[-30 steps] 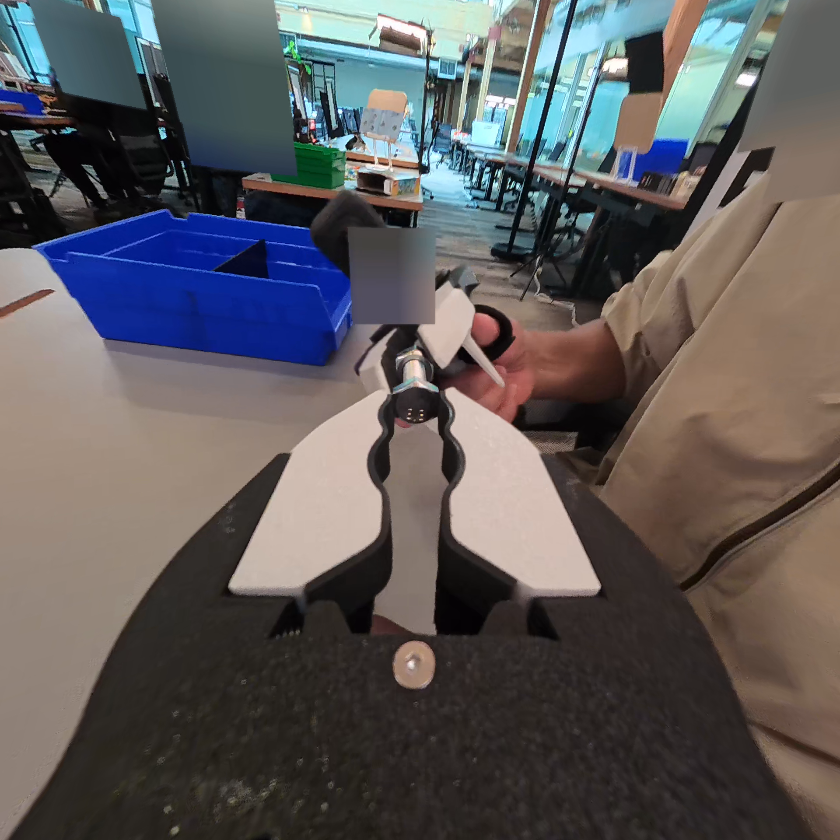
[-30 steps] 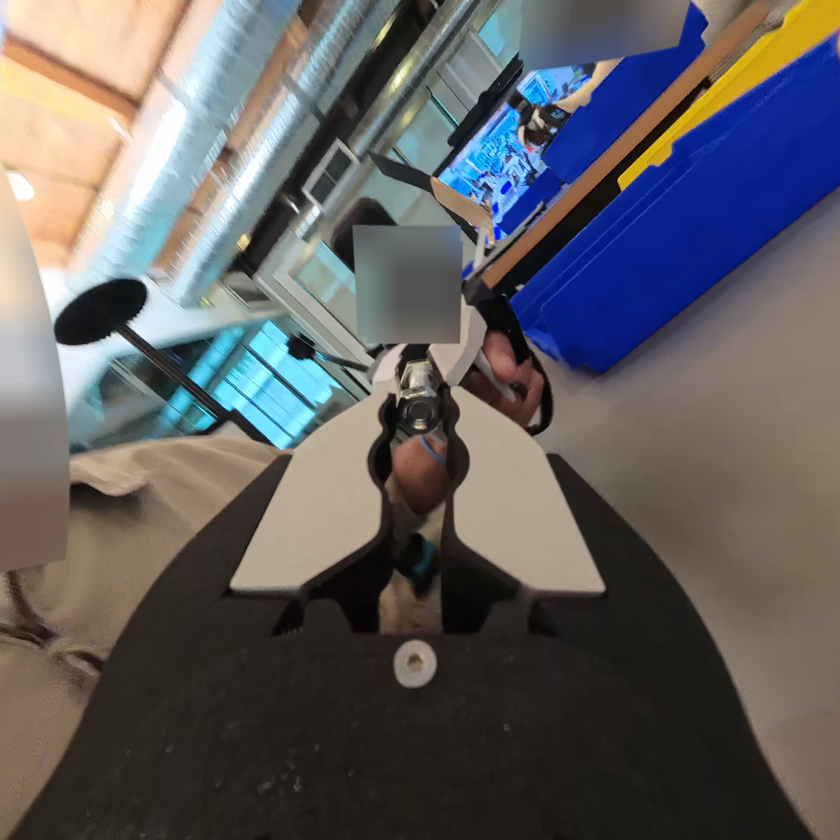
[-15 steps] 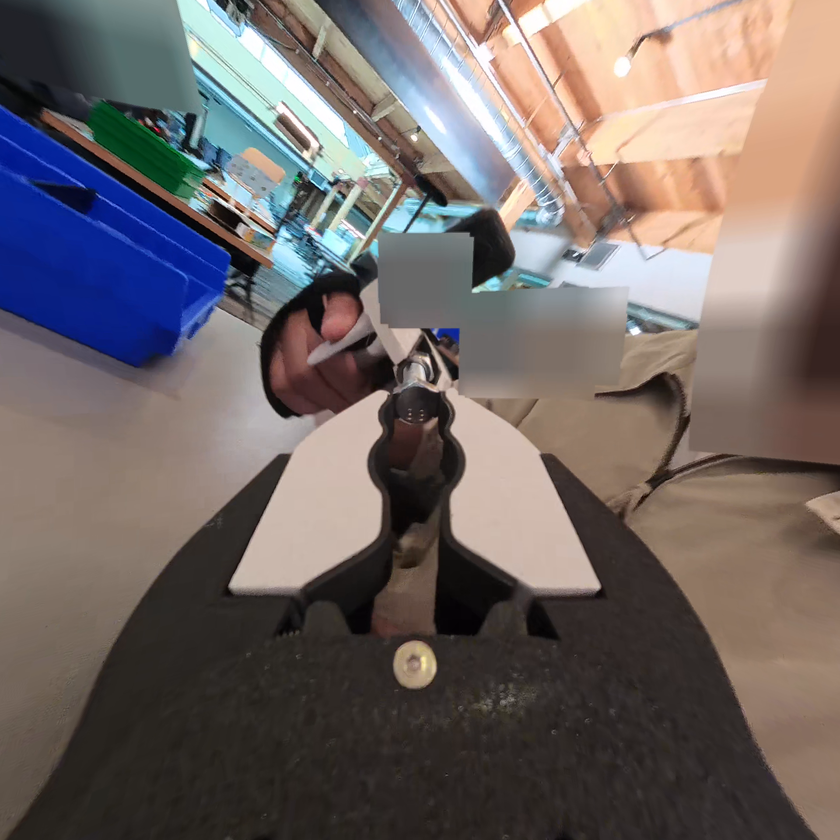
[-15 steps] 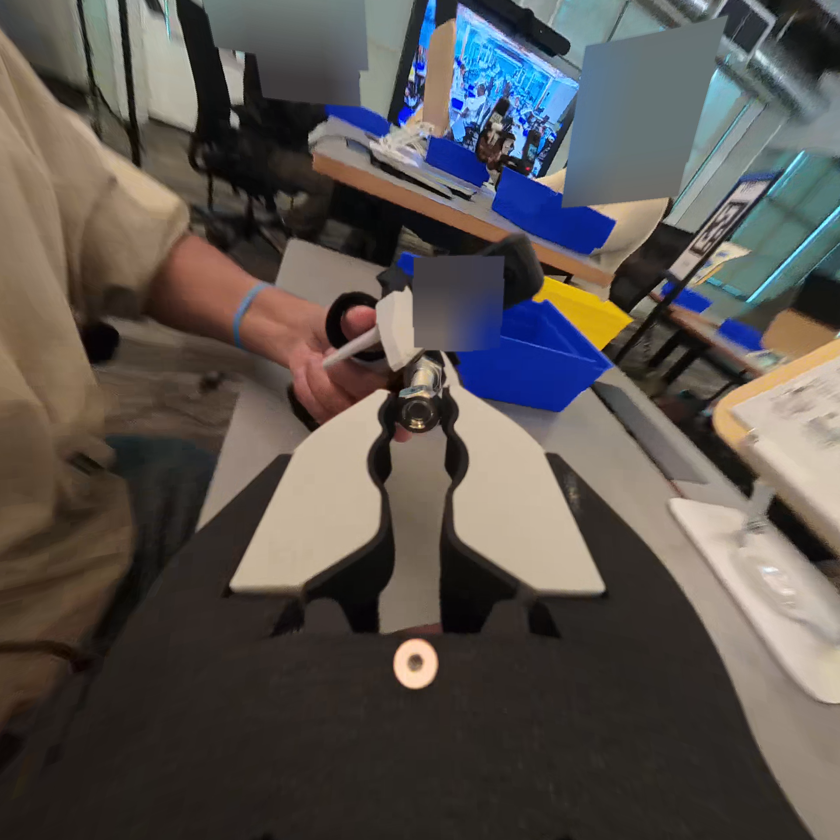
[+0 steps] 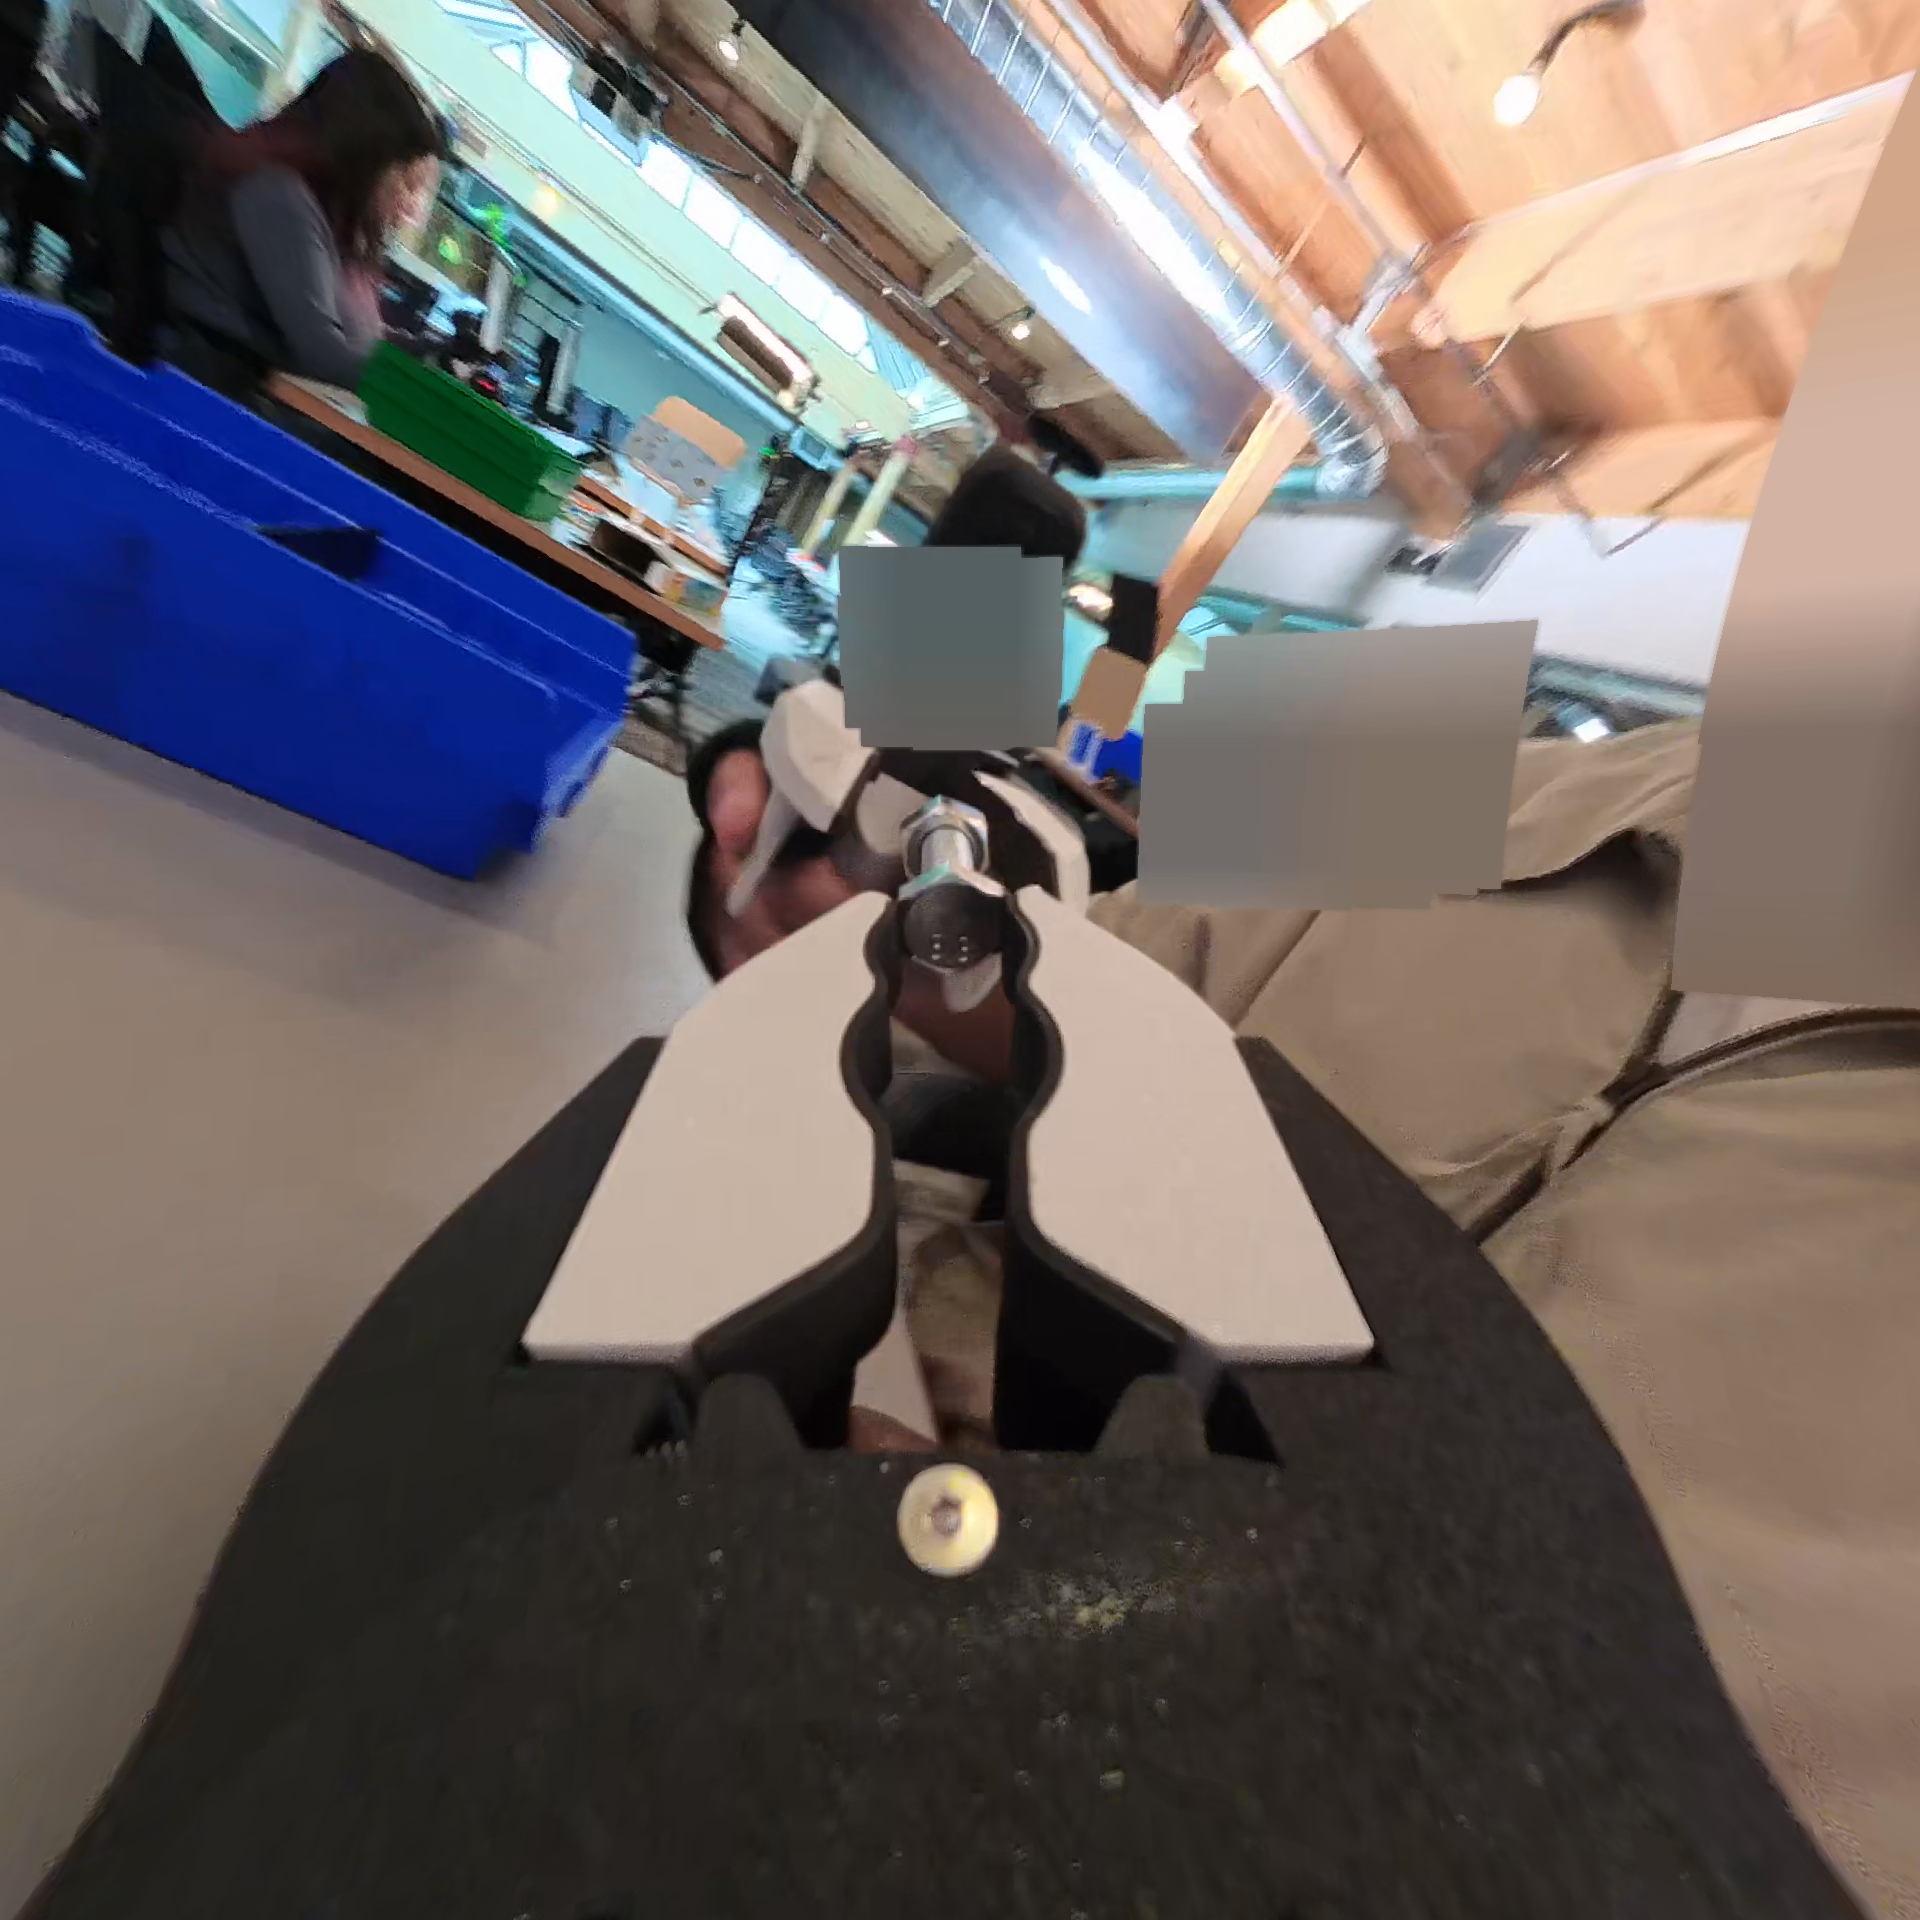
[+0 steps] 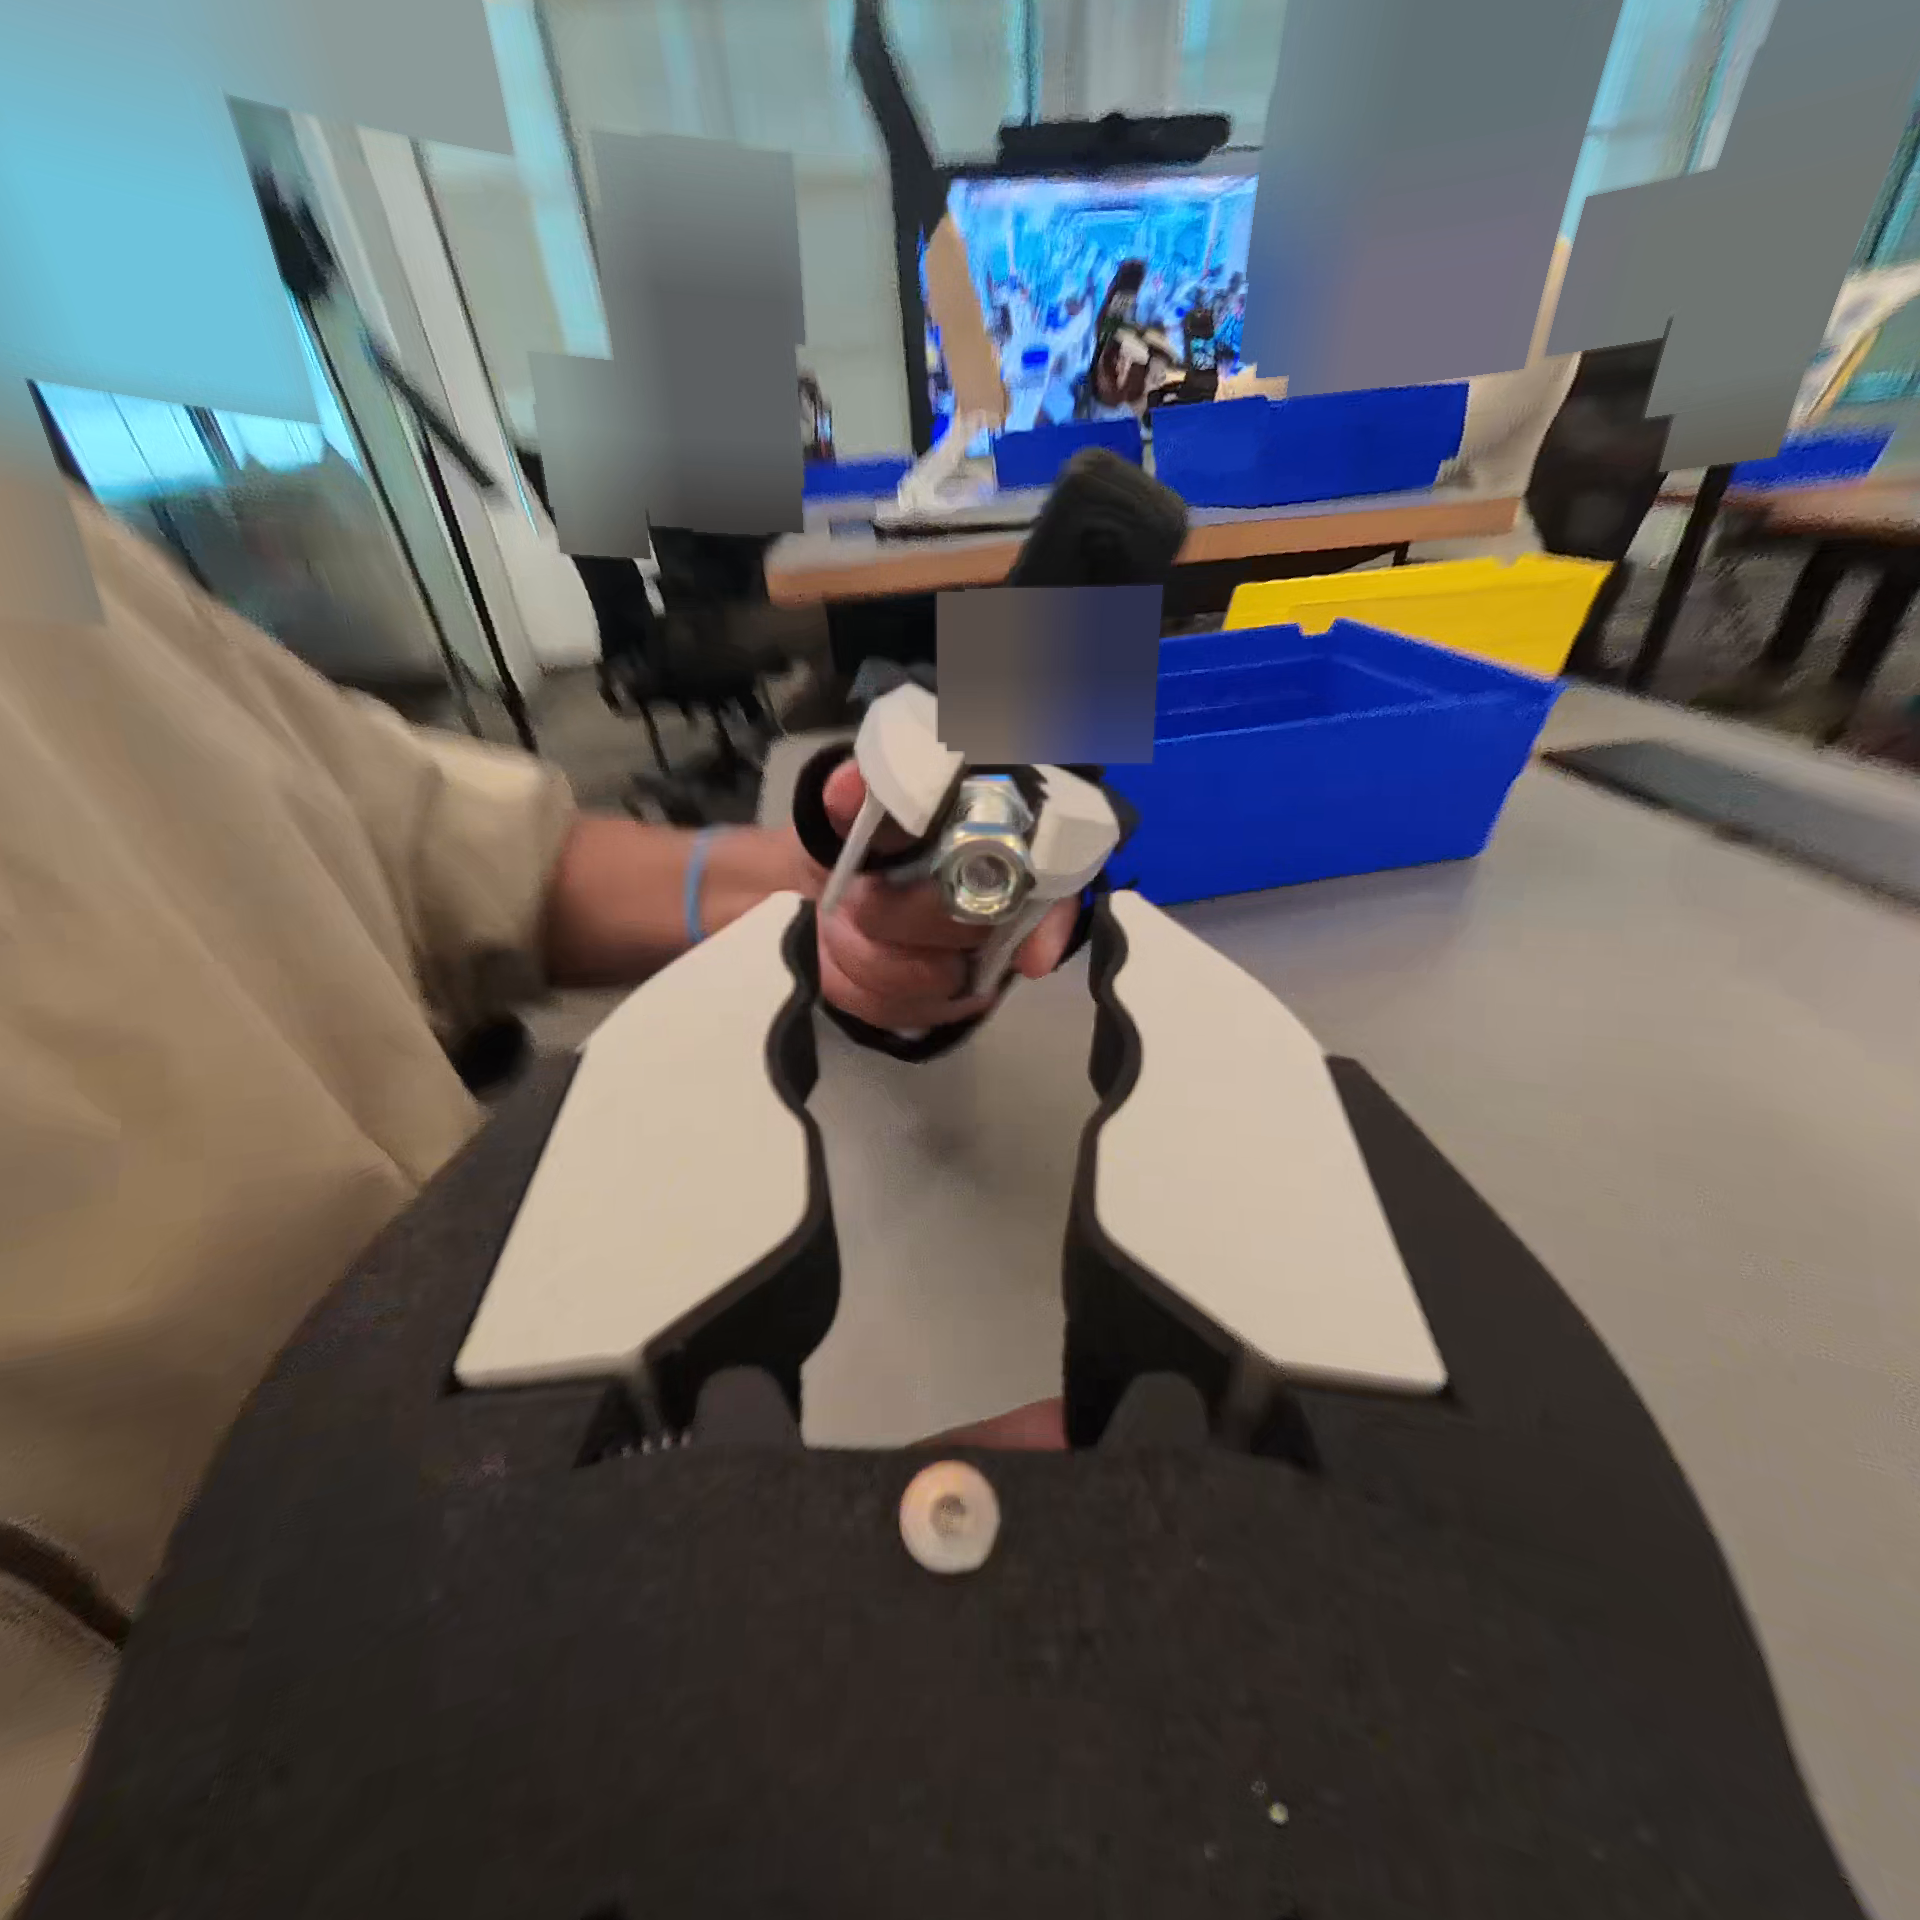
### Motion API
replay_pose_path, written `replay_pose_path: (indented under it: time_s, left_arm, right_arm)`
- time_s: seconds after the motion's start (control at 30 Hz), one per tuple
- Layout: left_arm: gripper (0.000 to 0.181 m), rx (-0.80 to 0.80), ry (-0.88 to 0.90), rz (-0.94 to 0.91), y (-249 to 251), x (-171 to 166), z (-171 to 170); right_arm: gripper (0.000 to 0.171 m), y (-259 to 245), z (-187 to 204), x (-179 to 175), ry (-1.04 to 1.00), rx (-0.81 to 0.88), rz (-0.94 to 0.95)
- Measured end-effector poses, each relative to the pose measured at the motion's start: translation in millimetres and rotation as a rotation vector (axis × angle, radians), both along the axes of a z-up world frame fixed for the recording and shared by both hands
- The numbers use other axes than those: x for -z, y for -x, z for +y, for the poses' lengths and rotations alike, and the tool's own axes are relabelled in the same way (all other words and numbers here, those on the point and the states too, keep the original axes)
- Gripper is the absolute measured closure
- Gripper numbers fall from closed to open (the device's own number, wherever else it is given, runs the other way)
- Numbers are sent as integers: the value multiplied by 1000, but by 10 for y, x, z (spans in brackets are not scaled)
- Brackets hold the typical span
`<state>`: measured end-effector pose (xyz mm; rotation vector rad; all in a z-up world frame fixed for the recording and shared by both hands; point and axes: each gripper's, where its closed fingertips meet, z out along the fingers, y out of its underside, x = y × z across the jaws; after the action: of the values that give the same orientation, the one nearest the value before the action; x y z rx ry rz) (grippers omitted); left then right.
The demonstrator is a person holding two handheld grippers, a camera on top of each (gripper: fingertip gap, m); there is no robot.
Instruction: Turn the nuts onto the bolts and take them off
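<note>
A silver bolt with a hex head (image 5: 951, 940) is clamped between the tips of my left gripper (image 5: 951, 935), which is shut on it. The shank points away toward a silver nut (image 5: 948, 826) threaded on it. My right gripper (image 5: 935, 810) faces it, its white fingers (image 5: 816, 764) on either side of the nut. In the right wrist view my right gripper (image 6: 948, 925) is open wide, its tips just short of the nut (image 6: 982, 873) and apart from it. My left gripper (image 6: 987, 821) holds the bolt behind the nut, above the grey table (image 6: 1455, 1091).
A blue bin (image 5: 312, 665) stands on the table behind the grippers; it also shows in the right wrist view (image 6: 1330, 769), with a yellow bin (image 6: 1423, 613) beyond it. The person's beige sleeve (image 6: 208, 935) and jacket (image 5: 1558, 1143) are close by.
My right gripper has opened, let go of the nut and drawn back a little. My left gripper stays shut on the bolt head. Both hands have rotated.
</note>
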<state>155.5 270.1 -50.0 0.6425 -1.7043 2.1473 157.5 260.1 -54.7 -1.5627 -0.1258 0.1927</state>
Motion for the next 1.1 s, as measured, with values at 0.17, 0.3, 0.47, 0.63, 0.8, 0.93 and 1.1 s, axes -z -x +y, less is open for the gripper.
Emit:
replay_pose_path:
  time_s: [0.17, 0.3, 0.47, 0.63, 0.8, 0.93, 1.1]
  left_arm:
    - [164, -82, -180, -197, 22, 33, 25]
    - [164, -121, -332, -334, 47, 112, -24]
    - [164, -130, -423, -419, 102, 175, -93]
    - [164, -139, -430, -404, 90, 225, -68]
    - [164, -131, -367, -346, 85, 190, -88]
    - [164, -85, -221, -233, 97, 110, -106]
    - [164, 13, -43, -102, 150, -6, -136]
  right_arm:
    - [119, -3, 9, 29, -94, -105, 634]
    - [123, 64, 84, 103, -106, -176, 939]
    - [133, 76, 116, 137, -131, -263, 1168]
    - [153, 100, 107, 150, -91, -216, 1081]
    - [153, 94, 92, 129, -38, -147, 844]
    - [153, 92, 79, 76, 25, -50, 458]
    - [153, 119, 49, -22, 62, 7, -8]
